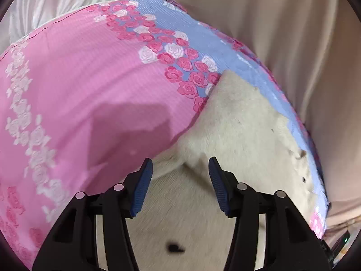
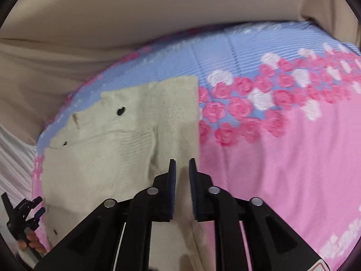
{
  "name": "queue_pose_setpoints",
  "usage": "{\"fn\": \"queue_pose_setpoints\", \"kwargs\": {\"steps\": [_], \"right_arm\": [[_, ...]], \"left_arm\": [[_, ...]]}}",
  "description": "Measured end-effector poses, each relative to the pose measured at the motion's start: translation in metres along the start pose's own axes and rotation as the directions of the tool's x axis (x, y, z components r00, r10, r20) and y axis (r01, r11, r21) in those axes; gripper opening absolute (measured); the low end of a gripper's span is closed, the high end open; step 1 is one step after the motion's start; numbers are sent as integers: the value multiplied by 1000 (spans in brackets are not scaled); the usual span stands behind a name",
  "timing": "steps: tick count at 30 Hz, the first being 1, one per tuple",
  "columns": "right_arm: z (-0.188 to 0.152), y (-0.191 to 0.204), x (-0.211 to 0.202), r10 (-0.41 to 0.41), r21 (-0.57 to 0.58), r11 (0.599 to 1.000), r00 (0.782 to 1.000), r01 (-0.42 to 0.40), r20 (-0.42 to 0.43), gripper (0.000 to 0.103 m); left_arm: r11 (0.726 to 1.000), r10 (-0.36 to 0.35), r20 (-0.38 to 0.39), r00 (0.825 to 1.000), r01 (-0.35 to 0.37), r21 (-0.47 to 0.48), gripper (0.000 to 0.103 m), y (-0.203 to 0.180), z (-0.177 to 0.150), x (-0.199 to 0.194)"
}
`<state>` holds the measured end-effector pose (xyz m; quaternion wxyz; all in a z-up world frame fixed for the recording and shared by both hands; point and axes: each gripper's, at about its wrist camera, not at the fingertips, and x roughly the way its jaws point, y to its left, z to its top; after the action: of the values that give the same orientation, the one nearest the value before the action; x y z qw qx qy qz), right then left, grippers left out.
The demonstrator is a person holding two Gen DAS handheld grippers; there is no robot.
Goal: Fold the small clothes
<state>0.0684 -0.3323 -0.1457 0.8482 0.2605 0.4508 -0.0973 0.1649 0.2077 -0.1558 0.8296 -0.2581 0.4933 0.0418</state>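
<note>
A cream knitted garment (image 1: 243, 126) with small dark buttons lies flat on a pink and blue rose-print bedsheet (image 1: 74, 72). My left gripper (image 1: 180, 164) is open and empty, hovering over the garment's near part. In the right wrist view the same garment (image 2: 126, 135) lies to the left, with its right edge under my right gripper (image 2: 182, 164). The right jaws stand narrowly apart with cream fabric showing in the gap; whether they pinch it is unclear. The left gripper (image 2: 31, 205) also shows at the lower left, held by a hand.
The bedsheet (image 2: 282, 158) stretches wide to the right in the right wrist view. Beige fabric (image 1: 282, 33) lies behind the bed, and white pleated cloth (image 1: 56, 2) at the far left. A dark device with a green light (image 1: 344, 240) sits at the lower right.
</note>
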Motion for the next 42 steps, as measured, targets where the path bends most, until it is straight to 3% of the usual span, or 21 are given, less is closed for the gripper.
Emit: {"fn": "queue_pose_setpoints", "kwargs": {"steps": [1,2,5,9,14,17,20,21,23,24,25,26,29,33,37,42], "right_arm": [[-13,-6,-12,16,0,1000,1000,-16,0,43],[-31,-11,-23,20,-6,1000,1000,-20,-10,45],[-96,-33,-48,-2,-35,999,993,-2,-119,45],[-174,-44,-74,16,-21,1000,968,-22,-250,45],[-229,-39,-81,95,16,995,934,-96,-344,46],[-235,-27,-82,113,-4,993,936,-121,-334,53],[-231,-17,-77,125,-23,990,937,-140,-325,53],[-230,-14,-74,108,-37,991,940,-127,-322,48],[-228,-15,-71,121,-25,990,937,-136,-327,25],[-226,-17,-72,135,-5,990,936,-144,-325,11],[-225,-19,-75,154,11,987,937,-159,-313,10],[-221,-19,-80,163,16,986,941,-166,-295,9],[-211,-20,-98,144,-14,988,958,-152,-248,8],[-208,-18,-120,63,-112,990,971,-91,-232,7],[-223,-31,-128,33,-155,984,955,-82,-296,7],[-246,-52,-138,-11,-217,973,915,-84,-404,6]], "left_arm": [[1000,-4,-1,1000,4,-1,50,7,-4,-7],[1000,0,-3,1000,0,-1,52,15,-9,-14],[999,36,-33,999,-35,15,53,47,-33,-36],[995,102,-115,988,-100,28,53,97,-82,-67],[995,102,-201,974,-100,20,56,129,-132,-87],[995,97,-201,975,-90,44,66,123,-144,-90],[999,32,-255,966,-29,14,67,116,-150,-86],[999,39,-263,964,-35,18,67,113,-152,-86],[996,74,-254,964,-60,63,66,105,-155,-83],[995,86,-251,964,-69,75,57,103,-156,-83],[993,95,-248,964,-73,94,43,101,-155,-83],[993,90,-260,961,-65,101,13,99,-155,-82],[999,33,-291,956,-25,33,8,108,-150,-86],[999,25,-286,958,-19,26,7,109,-150,-110],[996,28,-292,956,-3,84,7,104,-161,-134],[994,73,-389,918,-34,106,6,111,-194,-152]]}}
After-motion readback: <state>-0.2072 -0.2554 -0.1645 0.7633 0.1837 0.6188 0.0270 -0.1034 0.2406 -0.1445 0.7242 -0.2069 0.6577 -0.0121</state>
